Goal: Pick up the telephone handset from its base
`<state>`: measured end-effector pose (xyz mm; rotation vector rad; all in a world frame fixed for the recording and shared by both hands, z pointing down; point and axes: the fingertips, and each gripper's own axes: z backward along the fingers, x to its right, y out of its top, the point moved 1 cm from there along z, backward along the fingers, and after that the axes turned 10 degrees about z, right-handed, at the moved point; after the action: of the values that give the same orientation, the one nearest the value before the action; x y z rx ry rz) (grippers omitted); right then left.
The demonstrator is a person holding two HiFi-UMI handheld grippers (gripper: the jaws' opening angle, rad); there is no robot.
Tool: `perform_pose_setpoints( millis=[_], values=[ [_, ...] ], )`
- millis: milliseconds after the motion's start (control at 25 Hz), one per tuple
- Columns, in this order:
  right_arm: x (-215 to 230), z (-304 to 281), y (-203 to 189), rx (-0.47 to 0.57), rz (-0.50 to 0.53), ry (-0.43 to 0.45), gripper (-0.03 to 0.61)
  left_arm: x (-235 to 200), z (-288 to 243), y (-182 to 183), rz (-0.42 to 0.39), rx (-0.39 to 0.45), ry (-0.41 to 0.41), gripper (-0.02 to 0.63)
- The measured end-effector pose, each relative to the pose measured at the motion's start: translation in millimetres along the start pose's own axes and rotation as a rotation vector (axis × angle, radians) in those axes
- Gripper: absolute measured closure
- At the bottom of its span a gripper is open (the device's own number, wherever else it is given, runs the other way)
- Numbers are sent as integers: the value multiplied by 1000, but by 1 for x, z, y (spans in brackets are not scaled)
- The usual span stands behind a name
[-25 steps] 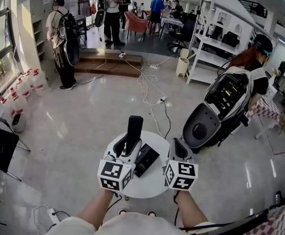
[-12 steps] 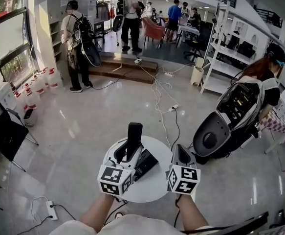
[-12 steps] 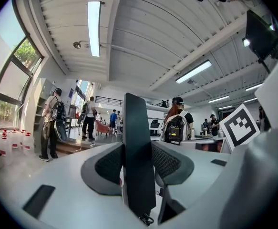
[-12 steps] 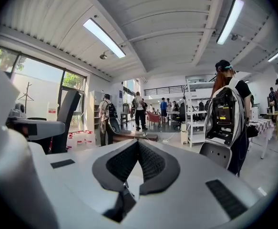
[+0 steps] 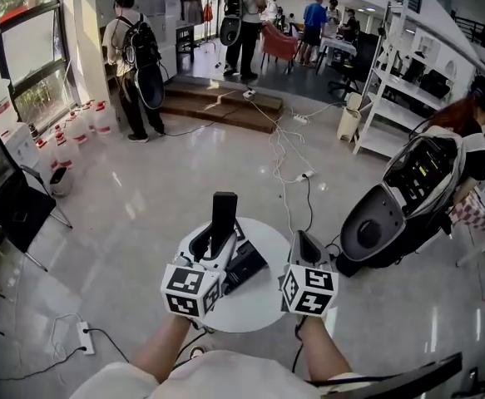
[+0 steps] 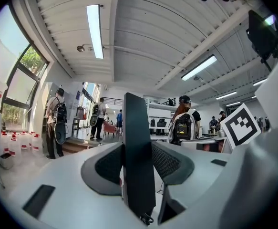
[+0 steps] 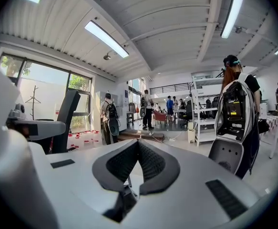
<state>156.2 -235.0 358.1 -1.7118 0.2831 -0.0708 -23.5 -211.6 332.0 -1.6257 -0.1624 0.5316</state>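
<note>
Above table [image 5: 257,304], left hand-held gripper [image 5: 215,244] level around handset [image 5: 223,211]

My slim black plastic telephone handset [image 5: 223,216] stands upright, pinched between my left fingers [image 6: 105,166] (lower end gripped); its black wedge-shaped base [image 5: 248,266] lies just beside it on the round white worktop [image 5: 250,310].

Both forearms [image 5: 165,352] reach forward, side by side. The left gripper [image 5: 215,241] clamps the upright handset [image 5: 223,213]. The right gripper [image 5: 302,239] has its jaws together, empty.
</note>
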Motion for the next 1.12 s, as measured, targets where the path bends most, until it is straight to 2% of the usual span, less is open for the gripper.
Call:
perform_pose_setpoints(
  millis=[520,760,1120],
  values=[
    [1,5,1,-7,-3,-11,554,5,-6,-1,9,-10,-23,416],
    [-1,12,9,-5,57,-42,554,6,-8,0,9,-19,-42,416],
    [-6,21,10,-9,67,-63,554,1,-2,-3,25,-23,-59,416]
  ],
)
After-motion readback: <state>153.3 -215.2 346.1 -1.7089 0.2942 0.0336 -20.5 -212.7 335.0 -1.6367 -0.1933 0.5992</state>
